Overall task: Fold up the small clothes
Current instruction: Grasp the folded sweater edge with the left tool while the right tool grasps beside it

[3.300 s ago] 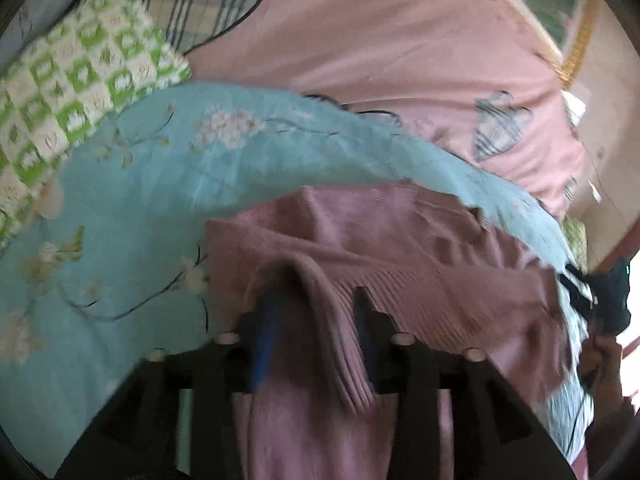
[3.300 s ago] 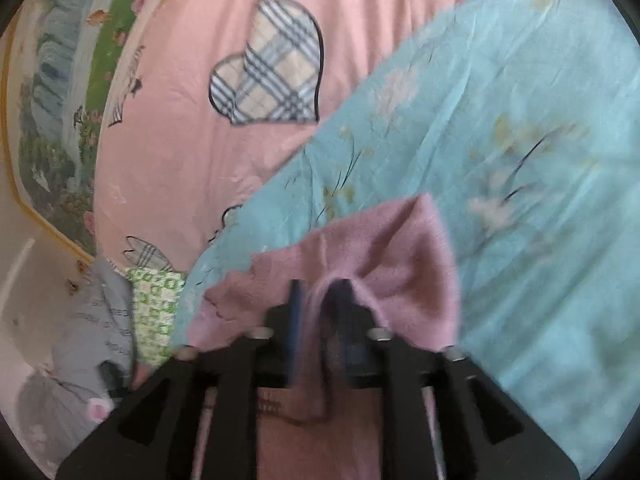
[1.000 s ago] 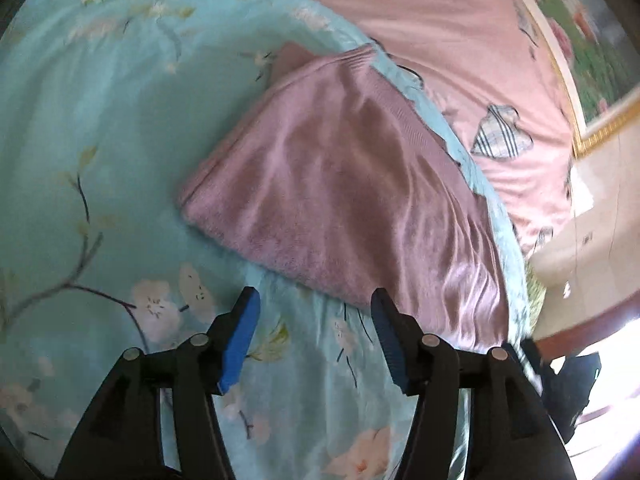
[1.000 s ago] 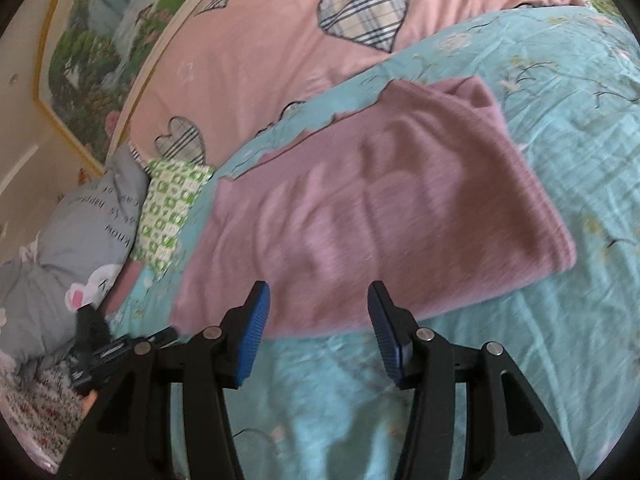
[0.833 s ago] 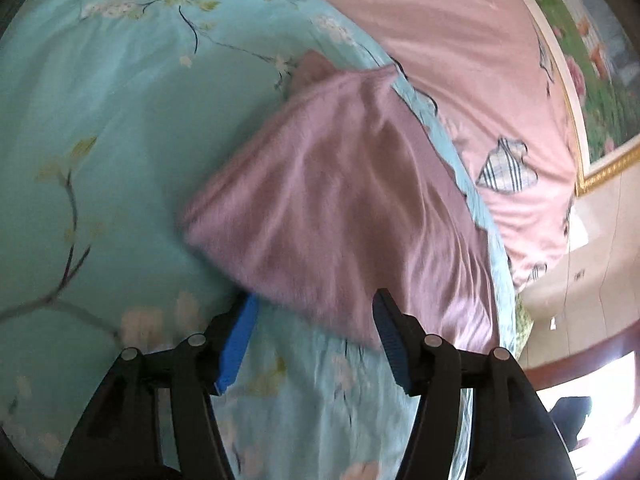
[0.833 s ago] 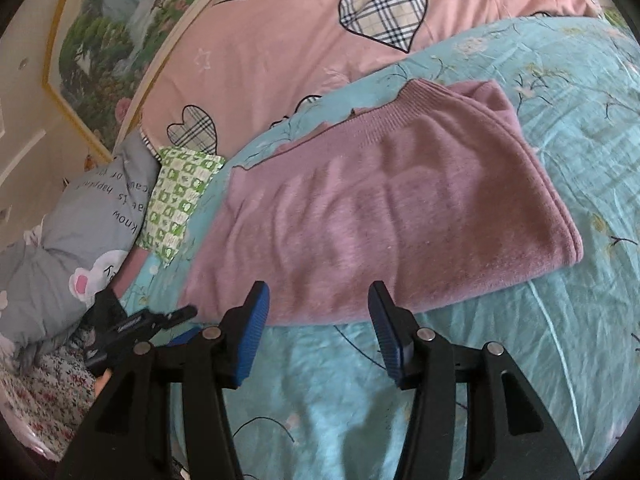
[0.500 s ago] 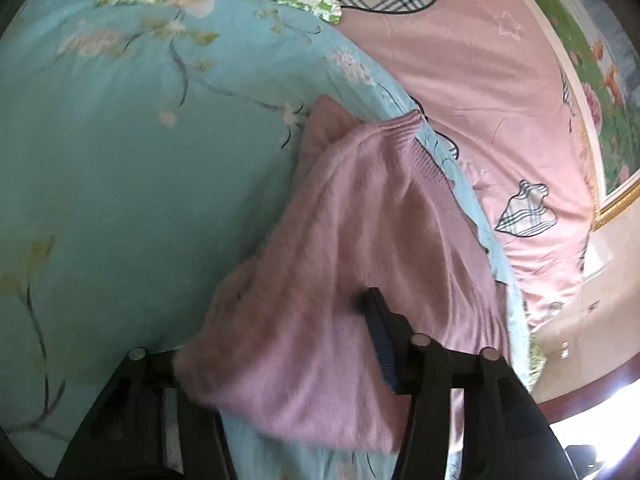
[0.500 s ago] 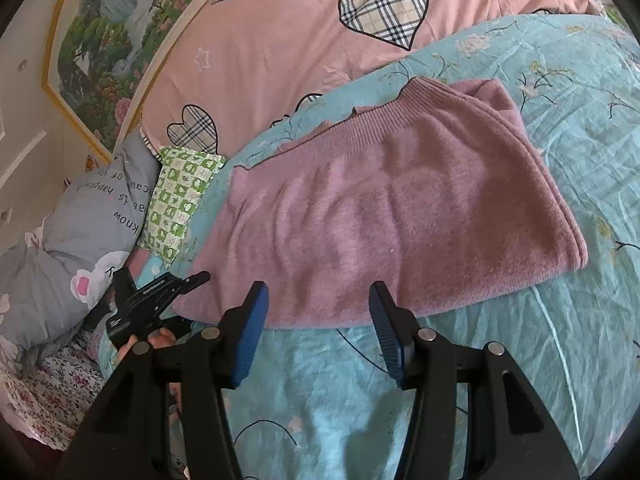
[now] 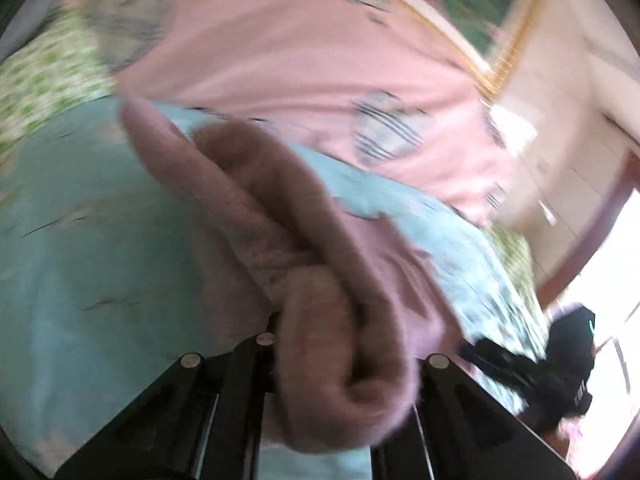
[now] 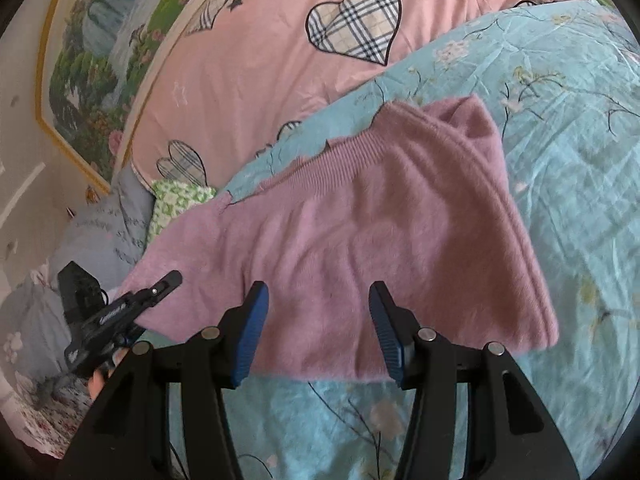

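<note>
Though blurred in the left wrist view, plainly gripped: near-left corner of the pink sweater (image 9: 320,240) bunched into a thick roll inside the left gripper (image 10: 154,289), fingers themselves hidden by the knit, jaws judged to be clamped on that corner. Corner raised a little above the turquoise sheet (image 10: 560,100); rest of the sweater resting on the middle of the sheet, already doubled into a flat, wide shape with the ribbed hem toward the far side of the sheet. Further right, right gripper (image 10: 318,320) hovering above the near edge of the sweater, jaws wide apart, holding nothing.

Judged about halfway: first folds done, probably one more fold across, from the left side of the sheet toward the right, then smoothing.

Only from the left wrist: the rolled knit up close, nothing of the overall shape. Only from the right wrist: whole outline of the sweater on the sheet, both grippers, and the pink heart cover (image 10: 260,60) beyond the sheet's far edge.
</note>
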Tool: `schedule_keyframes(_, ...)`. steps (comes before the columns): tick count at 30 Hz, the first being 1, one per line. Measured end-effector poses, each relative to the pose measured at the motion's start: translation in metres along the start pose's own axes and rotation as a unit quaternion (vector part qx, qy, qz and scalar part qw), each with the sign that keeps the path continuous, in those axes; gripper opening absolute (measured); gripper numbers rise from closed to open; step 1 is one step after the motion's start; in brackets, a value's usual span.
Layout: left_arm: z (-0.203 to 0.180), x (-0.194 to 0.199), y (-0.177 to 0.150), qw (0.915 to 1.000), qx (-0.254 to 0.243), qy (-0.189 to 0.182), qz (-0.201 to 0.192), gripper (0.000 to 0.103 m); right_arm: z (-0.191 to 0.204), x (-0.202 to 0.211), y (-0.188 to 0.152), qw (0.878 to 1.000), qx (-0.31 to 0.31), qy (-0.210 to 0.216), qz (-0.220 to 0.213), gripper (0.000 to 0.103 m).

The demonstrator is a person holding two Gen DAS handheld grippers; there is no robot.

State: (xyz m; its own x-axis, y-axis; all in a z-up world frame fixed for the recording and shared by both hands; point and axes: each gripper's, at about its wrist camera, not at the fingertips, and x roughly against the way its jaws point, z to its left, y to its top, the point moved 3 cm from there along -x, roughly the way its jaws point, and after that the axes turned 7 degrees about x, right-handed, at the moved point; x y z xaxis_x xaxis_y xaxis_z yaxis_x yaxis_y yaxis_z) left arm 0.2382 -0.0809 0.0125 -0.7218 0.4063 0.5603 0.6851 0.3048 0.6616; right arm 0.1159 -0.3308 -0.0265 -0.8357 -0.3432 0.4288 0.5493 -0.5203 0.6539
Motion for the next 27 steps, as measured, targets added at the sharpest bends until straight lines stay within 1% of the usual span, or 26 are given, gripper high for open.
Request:
schedule_keyframes(1, -0.014, -0.011, -0.006, 0.9997, -0.021, 0.001, 0.01, 0.006, -0.002, 0.0, 0.005, 1.0, -0.001, 0.003, 0.001, 0.054)
schedule_keyframes(2, -0.028, -0.027, -0.015, 0.9986, -0.047, 0.01, 0.022, 0.006, -0.003, -0.002, 0.009, 1.0, -0.001, 0.006, 0.002, 0.054)
schedule_keyframes(3, -0.034, -0.038, -0.022, 0.9977, -0.058, 0.015, 0.03, 0.006, -0.005, -0.004, 0.014, 1.0, 0.0, 0.009, 0.004, 0.054)
schedule_keyframes(6, -0.036, -0.072, -0.045, 0.9947, -0.067, 0.027, 0.074, 0.006, -0.013, -0.019, 0.027, 0.999, -0.01, 0.022, 0.023, 0.054)
schedule_keyframes(7, -0.035, -0.078, -0.05, 0.9937, -0.07, 0.032, 0.082, 0.006, -0.015, -0.023, 0.03, 0.999, -0.015, 0.026, 0.028, 0.054)
schedule_keyframes(8, -0.034, -0.082, -0.055, 0.9926, -0.078, 0.039, 0.085, 0.006, -0.016, -0.031, 0.033, 0.998, -0.022, 0.036, 0.036, 0.055)
schedule_keyframes(10, -0.036, -0.083, -0.059, 0.9915, -0.091, 0.043, 0.083, 0.007, -0.017, -0.047, 0.04, 0.997, -0.027, 0.054, 0.05, 0.065)
schedule_keyframes(11, -0.038, -0.083, -0.059, 0.9911, -0.097, 0.043, 0.08, 0.007, -0.017, -0.055, 0.043, 0.996, -0.026, 0.055, 0.058, 0.071)
schedule_keyframes(13, -0.039, -0.082, -0.058, 0.9911, -0.098, 0.043, 0.079, 0.007, -0.012, -0.074, 0.05, 0.995, -0.018, 0.068, 0.075, 0.072)
schedule_keyframes(16, -0.033, -0.08, -0.056, 0.993, -0.081, 0.03, 0.081, 0.007, -0.008, -0.103, 0.058, 0.992, -0.008, 0.078, 0.095, 0.073)
schedule_keyframes(19, -0.032, -0.077, -0.057, 0.9933, -0.079, 0.027, 0.08, 0.007, -0.003, -0.132, 0.068, 0.99, -0.003, 0.091, 0.105, 0.073)
schedule_keyframes(20, -0.033, -0.077, -0.057, 0.9932, -0.081, 0.027, 0.079, 0.007, -0.001, -0.144, 0.072, 0.99, -0.002, 0.088, 0.11, 0.071)
schedule_keyframes(21, -0.036, -0.076, -0.056, 0.993, -0.084, 0.027, 0.078, 0.007, -0.001, -0.152, 0.076, 0.99, -0.002, 0.089, 0.114, 0.064)
schedule_keyframes(22, -0.037, -0.075, -0.055, 0.9927, -0.088, 0.029, 0.077, 0.007, 0.0, -0.162, 0.079, 0.988, -0.006, 0.097, 0.118, 0.054)
schedule_keyframes(23, -0.04, -0.073, -0.052, 0.9925, -0.092, 0.03, 0.074, 0.007, 0.0, -0.168, 0.081, 0.987, -0.012, 0.1, 0.122, 0.021)
schedule_keyframes(24, -0.046, -0.068, -0.05, 0.9925, -0.096, 0.027, 0.072, 0.007, -0.001, -0.175, 0.084, 0.986, -0.021, 0.098, 0.131, 0.017)
schedule_keyframes(25, -0.052, -0.062, -0.048, 0.9925, -0.099, 0.023, 0.068, 0.007, 0.0, -0.175, 0.09, 0.987, -0.027, 0.099, 0.128, 0.016)
schedule_keyframes(27, -0.071, -0.055, -0.039, 0.9925, -0.11, 0.012, 0.053, 0.007, 0.008, -0.164, 0.104, 0.988, -0.006, 0.109, 0.107, 0.015)
